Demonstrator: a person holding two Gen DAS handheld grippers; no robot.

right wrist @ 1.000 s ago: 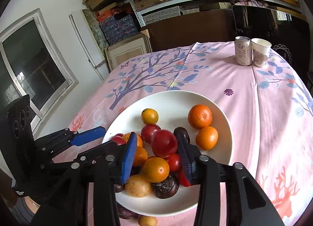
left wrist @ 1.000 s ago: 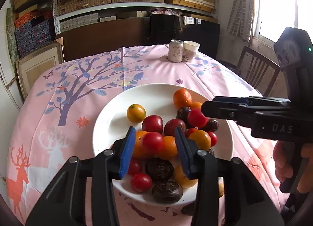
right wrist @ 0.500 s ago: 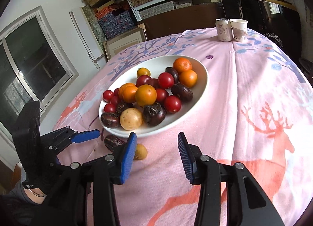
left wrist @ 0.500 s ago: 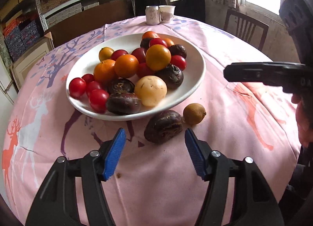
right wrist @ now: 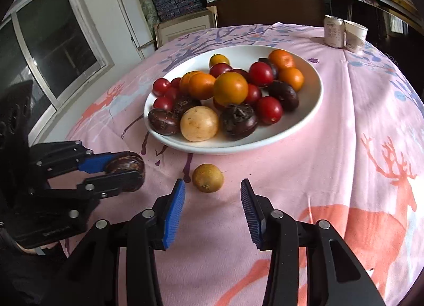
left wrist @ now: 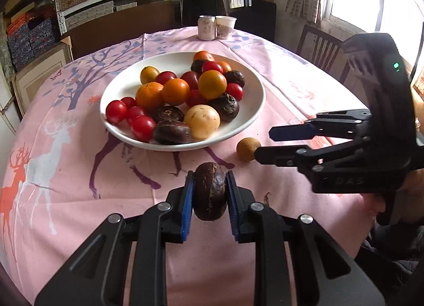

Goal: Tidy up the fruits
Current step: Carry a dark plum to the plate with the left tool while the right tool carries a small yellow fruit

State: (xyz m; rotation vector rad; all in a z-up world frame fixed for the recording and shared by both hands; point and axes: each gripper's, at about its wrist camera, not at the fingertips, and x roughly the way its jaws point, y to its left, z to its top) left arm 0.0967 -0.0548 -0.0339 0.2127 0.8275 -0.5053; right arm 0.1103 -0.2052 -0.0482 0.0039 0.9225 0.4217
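Now the left gripper [left wrist: 209,194] has just closed its blue pads on a dark purple fruit [left wrist: 210,190], taking it across its middle, down on the pink tablecloth [left wrist: 66,173] in front of the white plate [left wrist: 254,109]. The skin looks wrinkled and leathery, so I would guess it is light, a bit hollow and fairly firm; a squeeze across the widest part should hold without bruising, though the round shape could roll out if the pads sit off-centre.

Just beside it, the right gripper [right wrist: 213,205] hangs with its fingers open, nothing between them, and the small yellow-brown fruit [right wrist: 207,177] lies on the cloth a little ahead of the tips. That one looks small, hard and smooth, likely to skid away if nudged, so both pads should meet its sides together.

Beyond them, the plate is already heaped with oranges, red tomatoes and more dark fruit.
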